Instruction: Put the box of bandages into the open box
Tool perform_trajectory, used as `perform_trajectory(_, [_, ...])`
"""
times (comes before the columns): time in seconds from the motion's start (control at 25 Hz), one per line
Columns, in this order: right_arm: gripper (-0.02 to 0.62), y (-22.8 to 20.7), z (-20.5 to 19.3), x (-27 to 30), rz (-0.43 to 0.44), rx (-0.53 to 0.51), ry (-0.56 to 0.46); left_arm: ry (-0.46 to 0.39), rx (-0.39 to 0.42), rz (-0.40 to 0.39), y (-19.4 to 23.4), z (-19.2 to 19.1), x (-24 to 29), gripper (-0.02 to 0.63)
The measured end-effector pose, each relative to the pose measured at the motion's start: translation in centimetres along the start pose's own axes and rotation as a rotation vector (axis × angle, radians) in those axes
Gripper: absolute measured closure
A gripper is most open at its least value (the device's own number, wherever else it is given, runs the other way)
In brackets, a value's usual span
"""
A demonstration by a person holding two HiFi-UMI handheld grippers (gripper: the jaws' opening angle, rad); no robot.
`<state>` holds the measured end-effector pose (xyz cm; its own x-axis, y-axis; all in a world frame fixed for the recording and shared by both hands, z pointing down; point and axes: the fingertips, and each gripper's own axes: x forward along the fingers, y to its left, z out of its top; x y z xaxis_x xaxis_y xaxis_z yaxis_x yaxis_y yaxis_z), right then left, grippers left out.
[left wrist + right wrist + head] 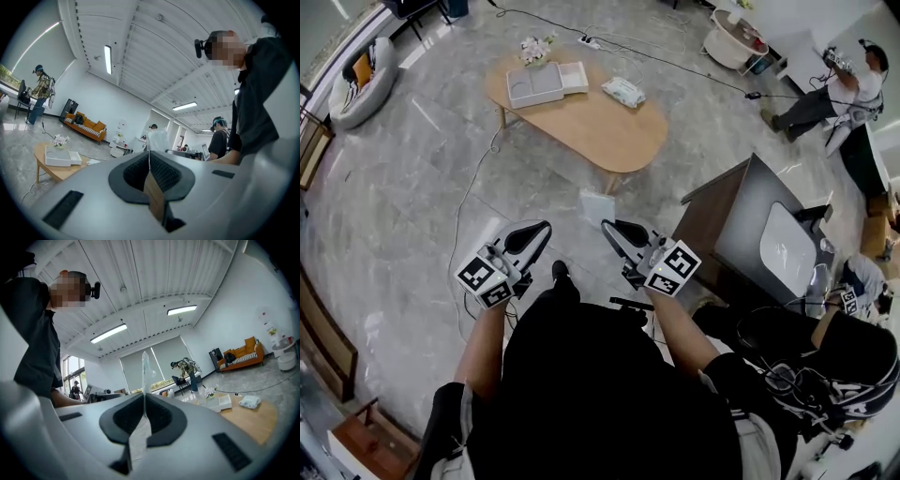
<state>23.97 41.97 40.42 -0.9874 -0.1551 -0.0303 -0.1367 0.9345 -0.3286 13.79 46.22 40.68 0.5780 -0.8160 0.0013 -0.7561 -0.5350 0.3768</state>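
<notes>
Zero progress: left hand-held gripper (541,230) and right hand-held gripper (610,229) both pressed together on nothing, well apart from the surface (609,136). Box of bandages, probably the pale pack (623,91), lies near the open box (534,86). Approach, grasp, placement all left.

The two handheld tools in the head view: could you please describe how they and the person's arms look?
Both the left tool and right tool have pale grey bodies with black textured pads, and each carries a cube of black-and-white square markers. The person wears a black short-sleeved top.
</notes>
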Motion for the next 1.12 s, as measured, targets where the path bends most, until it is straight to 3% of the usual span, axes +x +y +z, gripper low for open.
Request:
perform_trajectory(0.32, [0.575, -5.3, 2.5, 6.7, -0.047, -0.051, 0.001, -0.002, -0.012, -0.068, 7.7, 2.5, 2.2, 0.586])
perform_trajectory(0.68, [0.575, -12.0, 3.9, 11.4, -0.066, -0.043, 0.003, -0.004, -0.039, -0.076, 14.9, 3.9, 5.6, 0.586])
perform_trajectory(1.12, [0.575, -24.0, 8.3, 18.6, 0.008, -0.004, -0.015, 0.017, -0.017, -0.010, 24.6, 9.0, 13.4, 0.586])
